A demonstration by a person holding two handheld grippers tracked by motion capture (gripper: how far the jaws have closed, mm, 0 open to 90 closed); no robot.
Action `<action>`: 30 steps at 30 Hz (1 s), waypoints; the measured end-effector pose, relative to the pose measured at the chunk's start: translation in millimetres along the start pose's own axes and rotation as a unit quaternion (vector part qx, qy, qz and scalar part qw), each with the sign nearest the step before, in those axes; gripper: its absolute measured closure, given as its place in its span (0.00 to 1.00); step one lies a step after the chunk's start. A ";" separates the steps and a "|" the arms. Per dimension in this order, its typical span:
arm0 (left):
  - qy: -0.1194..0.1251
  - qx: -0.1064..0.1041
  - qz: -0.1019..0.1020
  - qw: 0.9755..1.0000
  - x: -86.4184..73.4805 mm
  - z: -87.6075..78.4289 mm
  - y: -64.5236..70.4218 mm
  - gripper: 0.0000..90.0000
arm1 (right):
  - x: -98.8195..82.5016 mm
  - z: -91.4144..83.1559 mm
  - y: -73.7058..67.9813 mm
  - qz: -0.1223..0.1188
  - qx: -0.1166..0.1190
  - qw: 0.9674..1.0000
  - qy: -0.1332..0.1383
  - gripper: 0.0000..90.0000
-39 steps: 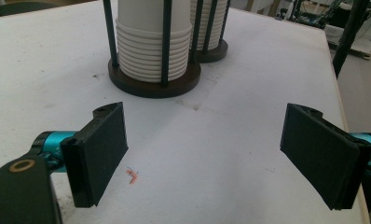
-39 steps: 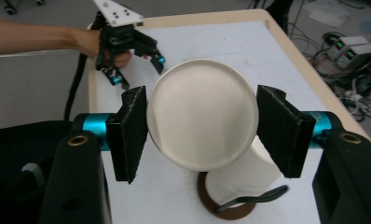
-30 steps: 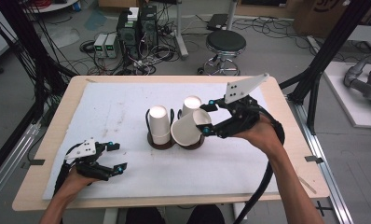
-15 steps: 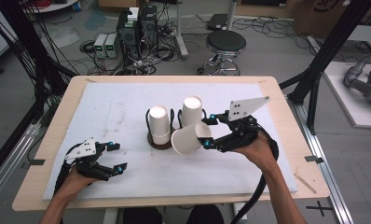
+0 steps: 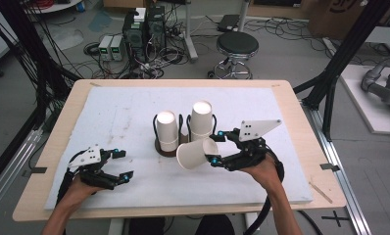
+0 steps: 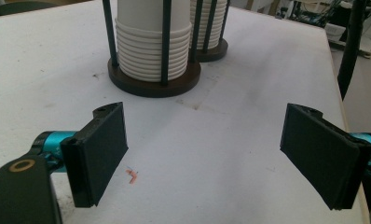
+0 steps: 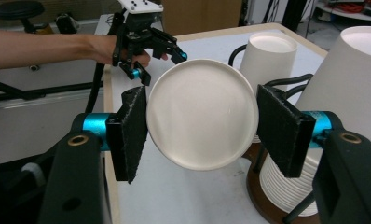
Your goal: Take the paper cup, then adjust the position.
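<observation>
A single white paper cup (image 5: 197, 153) is held on its side in the right claw (image 5: 213, 148), just in front of the two dark round racks (image 5: 169, 147) of stacked white paper cups, its open mouth turned towards the person's left. In the right gripper view the cup's flat bottom (image 7: 202, 113) is seen pinched between the two black pads (image 7: 133, 130), which press on its wall from either side; the cup is clear of the white sheet that covers the wooden counter (image 5: 281, 88).

Judged from this, one cup has been drawn off a stack and separated, while setting it down is not yet done. Both racks are well filled: the left stack (image 5: 167, 129) and the right stack (image 5: 201, 120) stand upright between their dark posts.

The left claw (image 5: 118, 164) rests low near the front left of the counter, well apart from the racks. Its jaws are spread with nothing between them, as shown in the left gripper view (image 6: 204, 154); only bare sheet and a small orange scrap (image 6: 132, 176) are seen there. No cup has yet been placed on the sheet.
</observation>
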State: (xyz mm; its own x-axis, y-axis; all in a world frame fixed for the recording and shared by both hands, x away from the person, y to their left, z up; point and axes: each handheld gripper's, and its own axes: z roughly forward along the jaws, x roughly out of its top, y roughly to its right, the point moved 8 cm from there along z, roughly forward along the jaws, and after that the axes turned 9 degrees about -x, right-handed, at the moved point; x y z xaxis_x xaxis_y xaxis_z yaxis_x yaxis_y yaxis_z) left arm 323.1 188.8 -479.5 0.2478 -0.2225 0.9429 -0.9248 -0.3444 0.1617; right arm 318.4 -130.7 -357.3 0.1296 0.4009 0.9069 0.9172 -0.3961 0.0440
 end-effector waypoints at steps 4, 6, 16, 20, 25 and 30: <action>-0.004 0.000 0.004 1.000 -0.3 -0.2 0.4 0.16 | -0.6 1.9 0.6 0.002 0.000 1.000 0.004 0.42; -0.002 0.001 0.002 1.000 -0.1 0.0 0.4 0.16 | 0.1 2.6 0.5 0.001 0.002 1.000 0.007 0.42; -0.001 0.000 0.001 1.000 0.0 0.0 0.0 0.16 | 2.0 3.1 1.3 0.000 0.007 1.000 0.014 0.42; 0.001 0.001 -0.001 1.000 0.1 -0.2 -0.1 0.16 | 2.5 2.9 2.1 0.000 0.005 1.000 0.015 0.42; 0.002 -0.003 -0.001 1.000 0.6 -1.0 -0.1 0.16 | 3.3 3.6 2.5 0.000 0.008 1.000 0.016 0.42; -0.002 -0.012 -0.009 1.000 0.8 -1.3 1.1 0.14 | 2.9 5.1 2.6 0.000 0.010 1.000 0.013 0.42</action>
State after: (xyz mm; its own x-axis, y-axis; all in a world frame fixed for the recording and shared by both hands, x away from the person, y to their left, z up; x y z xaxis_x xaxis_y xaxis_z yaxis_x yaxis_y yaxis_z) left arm 321.9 189.4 -478.1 0.2656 -0.2192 0.9388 -0.9265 -0.3274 0.1856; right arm 323.1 -126.3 -356.7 0.1211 0.3796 0.9172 0.9246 -0.3794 0.0349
